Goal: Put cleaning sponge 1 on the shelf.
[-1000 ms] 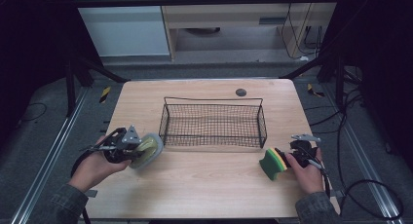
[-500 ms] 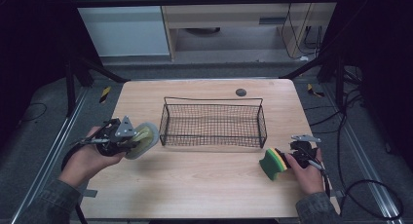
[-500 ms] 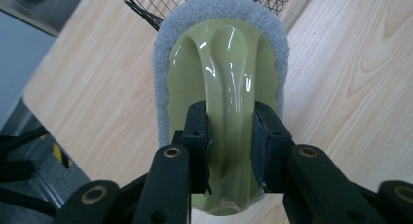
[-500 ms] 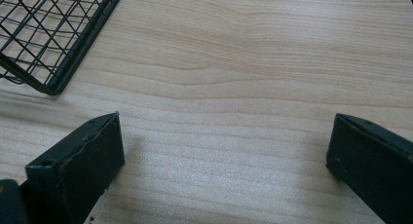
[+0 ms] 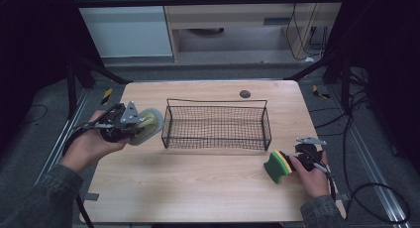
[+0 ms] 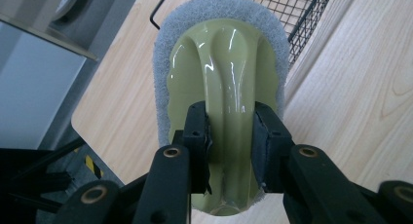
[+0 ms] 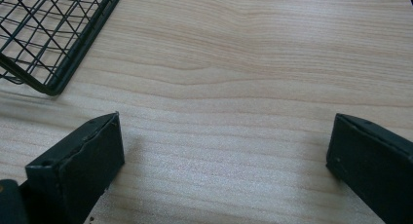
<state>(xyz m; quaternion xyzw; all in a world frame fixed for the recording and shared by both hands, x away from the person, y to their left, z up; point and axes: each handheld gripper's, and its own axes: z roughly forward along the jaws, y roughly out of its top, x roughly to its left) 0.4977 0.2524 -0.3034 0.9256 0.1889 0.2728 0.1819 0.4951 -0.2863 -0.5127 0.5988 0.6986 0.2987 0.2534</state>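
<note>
The left gripper (image 6: pixel 229 131) is gripping a scrubber (image 6: pixel 221 63). Its two black jaws are pressing from both sides on the raised ridge of the pale green plastic back, and the grey pad is showing all around this back. The person's left hand (image 5: pixel 89 146) is holding this gripper above the left edge of the table (image 5: pixel 198 188). The scrubber is pointing forward from the jaws toward the near end of the black wire basket (image 5: pixel 216 139), close to it but not touching it.

The right gripper (image 7: pixel 224 136) is standing wide open, with bare wood showing between its jaws. A corner of the basket is lying ahead of it, to its left. In the high view a green and yellow sponge (image 5: pixel 276 166) is lying just in front of this gripper on the table. I cannot tell if they are touching.
</note>
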